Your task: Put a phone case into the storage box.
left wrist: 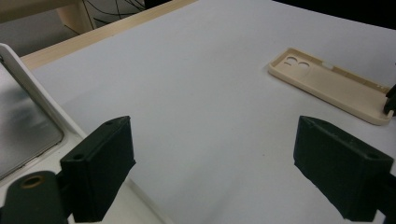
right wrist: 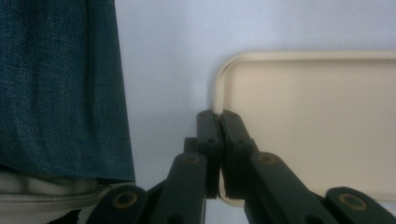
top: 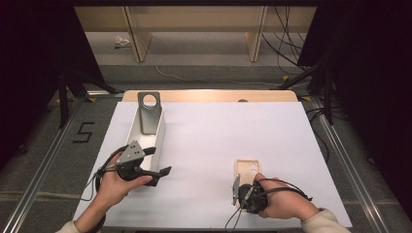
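Right gripper view looks straight down the right tool [right wrist: 218, 116], whose two black jaws are pinched together on the raised rim of the cream phone case [right wrist: 317, 126], at the side wall near a rounded corner. The case lies flat on the white bench [right wrist: 163, 56] with its open, hollow side facing up; nothing suggests it has left the surface. To the left of that picture hangs a piece of blue cloth [right wrist: 60, 84], most likely the person's clothing.

In the high view the phone case [top: 247, 169] sits toward the near right part of the bench [top: 218, 126], camera cutouts at its far end, and the right tool [top: 238, 190] meets it at the near end. The left tool [top: 158, 161] hovers well apart from it, jaws spread wide and empty, beside the near end of a long white tray [top: 158, 138]. A grey metal stand [top: 148, 112] with a round hole leans in the far part of that tray.

As a judgement: the grip on the case looks secured, so the pick is made but the lift and carry remain. Where it should go, possibly the tray or the stand, cannot be told, and the left tool has no part yet.
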A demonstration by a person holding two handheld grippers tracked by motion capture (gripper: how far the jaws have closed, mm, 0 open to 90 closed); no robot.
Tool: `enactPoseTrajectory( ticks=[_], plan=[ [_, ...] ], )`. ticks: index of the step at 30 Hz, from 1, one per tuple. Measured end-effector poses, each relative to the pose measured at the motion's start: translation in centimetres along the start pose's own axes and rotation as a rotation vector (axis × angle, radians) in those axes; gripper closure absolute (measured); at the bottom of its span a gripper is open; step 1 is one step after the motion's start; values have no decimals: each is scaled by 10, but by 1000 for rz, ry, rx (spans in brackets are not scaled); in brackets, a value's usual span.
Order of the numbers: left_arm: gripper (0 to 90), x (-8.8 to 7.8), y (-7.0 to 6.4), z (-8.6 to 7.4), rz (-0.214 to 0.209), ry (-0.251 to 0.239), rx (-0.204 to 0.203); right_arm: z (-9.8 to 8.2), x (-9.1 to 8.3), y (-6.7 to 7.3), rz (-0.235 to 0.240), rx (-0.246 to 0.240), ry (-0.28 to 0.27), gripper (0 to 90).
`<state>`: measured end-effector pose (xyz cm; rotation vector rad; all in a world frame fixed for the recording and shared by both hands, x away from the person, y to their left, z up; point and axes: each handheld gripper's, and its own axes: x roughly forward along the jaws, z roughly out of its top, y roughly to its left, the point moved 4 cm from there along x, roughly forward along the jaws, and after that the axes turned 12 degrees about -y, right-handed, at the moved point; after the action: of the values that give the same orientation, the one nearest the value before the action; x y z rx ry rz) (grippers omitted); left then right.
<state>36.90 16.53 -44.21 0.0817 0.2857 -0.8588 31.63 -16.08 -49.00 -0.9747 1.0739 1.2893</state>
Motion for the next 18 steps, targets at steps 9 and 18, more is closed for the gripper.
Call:
enactPoseTrajectory(
  ticks=[9,18],
  plan=[
    [129,-1,1,1,4,-7,-6,-1,-14,-5,-18,23,-99,881],
    [128,-1,2,1,9,-8,-6,-3,-27,-14,-44,64,-232,881]
  ],
)
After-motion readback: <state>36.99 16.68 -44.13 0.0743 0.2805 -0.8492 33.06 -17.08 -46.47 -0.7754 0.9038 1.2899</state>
